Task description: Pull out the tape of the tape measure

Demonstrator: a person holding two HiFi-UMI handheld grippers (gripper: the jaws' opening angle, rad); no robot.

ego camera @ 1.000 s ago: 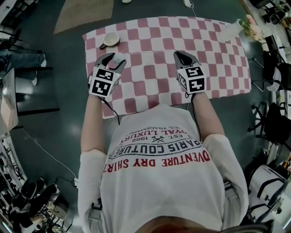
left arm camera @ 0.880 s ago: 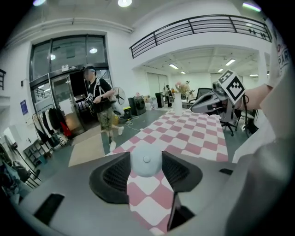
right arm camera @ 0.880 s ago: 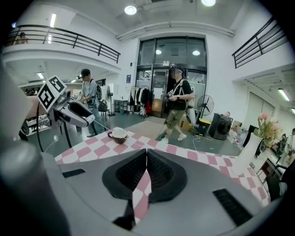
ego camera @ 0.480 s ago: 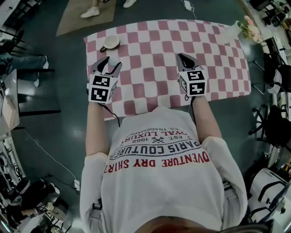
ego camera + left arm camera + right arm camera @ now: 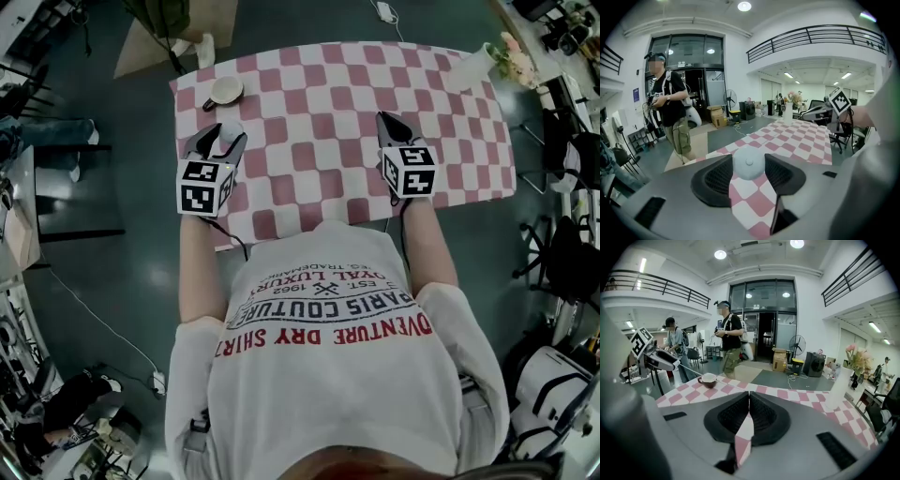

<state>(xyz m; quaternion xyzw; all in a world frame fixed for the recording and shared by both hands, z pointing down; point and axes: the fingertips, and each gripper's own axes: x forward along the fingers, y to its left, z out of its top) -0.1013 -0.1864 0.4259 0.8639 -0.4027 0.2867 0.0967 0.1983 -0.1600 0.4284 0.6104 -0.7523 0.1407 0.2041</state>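
The tape measure [image 5: 749, 161], a round pale grey case, sits between the tips of my left gripper [image 5: 749, 169], which is shut on it. In the head view this gripper [image 5: 217, 142] hangs over the left part of the pink-and-white checked table [image 5: 319, 94]. My right gripper [image 5: 394, 125] is over the table's right half, well apart from the left one. Its jaws [image 5: 749, 397] are shut, and I see nothing between the pads. A thin pale line [image 5: 684, 368] runs from the left gripper toward the cup; I cannot tell if it is the tape.
A brown cup [image 5: 225, 90] stands near the table's far left corner, also in the right gripper view [image 5: 708, 379]. A white vase [image 5: 473, 64] is at the far right corner. People [image 5: 731, 345] stand on the floor beyond the table. Chairs flank it.
My right gripper has moved to the right, away from the left one. The left gripper has drifted slightly toward me and rolled a little, still holding the case.
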